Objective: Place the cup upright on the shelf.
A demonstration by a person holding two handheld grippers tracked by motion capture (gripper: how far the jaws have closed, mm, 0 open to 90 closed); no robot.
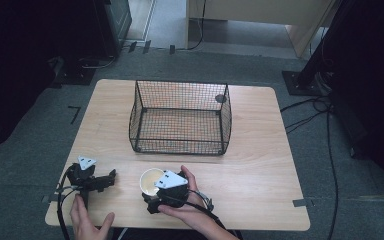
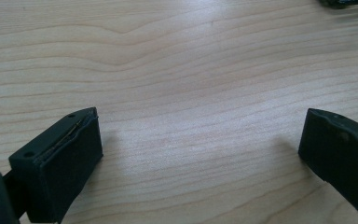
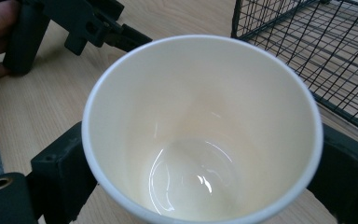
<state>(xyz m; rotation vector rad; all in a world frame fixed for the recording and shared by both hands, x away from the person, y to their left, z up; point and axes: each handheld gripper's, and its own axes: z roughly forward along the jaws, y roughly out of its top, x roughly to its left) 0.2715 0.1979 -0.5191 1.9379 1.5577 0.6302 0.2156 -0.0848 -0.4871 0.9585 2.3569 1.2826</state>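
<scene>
While the right gripper (image 1: 152, 192) clamps a white paper cup (image 3: 200, 126) between its jaws, apparently upright, near the front edge of the wooden table (image 1: 260, 165), the left gripper (image 1: 111, 176) lies on the table with jaws wide apart, holding nothing. A black wire basket (image 1: 180, 117) stands behind the cup.

The white paper cup (image 3: 200, 130) stands upright and empty, its glossy cream inside catching the light. It sits on the wooden table's near edge, just before the wire basket.
</scene>
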